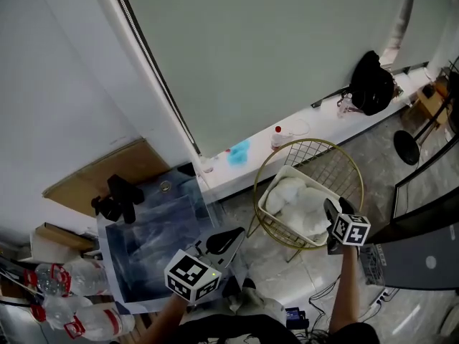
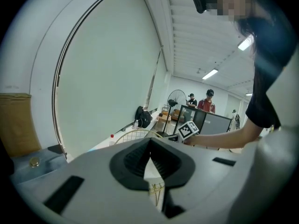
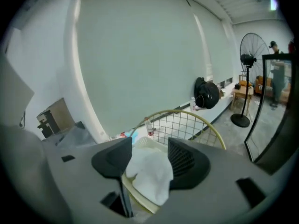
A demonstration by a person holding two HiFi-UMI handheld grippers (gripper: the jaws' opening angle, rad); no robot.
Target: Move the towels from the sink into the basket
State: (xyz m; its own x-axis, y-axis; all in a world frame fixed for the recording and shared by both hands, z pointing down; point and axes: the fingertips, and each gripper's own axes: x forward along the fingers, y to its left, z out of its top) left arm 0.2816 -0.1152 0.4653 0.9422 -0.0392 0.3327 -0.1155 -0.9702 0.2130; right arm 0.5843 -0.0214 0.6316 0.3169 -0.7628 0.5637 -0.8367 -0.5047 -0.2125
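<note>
A steel sink (image 1: 154, 228) with a black tap (image 1: 117, 199) lies at the lower left of the head view; its basin shows only dark, glossy metal. To its right a white basket (image 1: 276, 186) rests in a gold wire stand (image 1: 343, 165) and holds white towels (image 1: 297, 205). My right gripper (image 1: 331, 212) hangs over the basket's near right rim, jaws open. In the right gripper view a white towel (image 3: 150, 175) lies over the basket rim (image 3: 143, 143) between the spread pads of the right gripper (image 3: 149, 146). My left gripper (image 1: 231, 239) is between sink and basket, shut and empty, tips meeting in the left gripper (image 2: 149, 141) view.
Clear water bottles (image 1: 68, 303) lie at the lower left, and cardboard (image 1: 107, 169) stands behind the sink. Along the white wall ledge are a blue object (image 1: 239, 151), a red-capped bottle (image 1: 277, 136) and a black bag (image 1: 373, 84). A fan (image 3: 250, 78) stands to the right, people (image 2: 205, 101) beyond.
</note>
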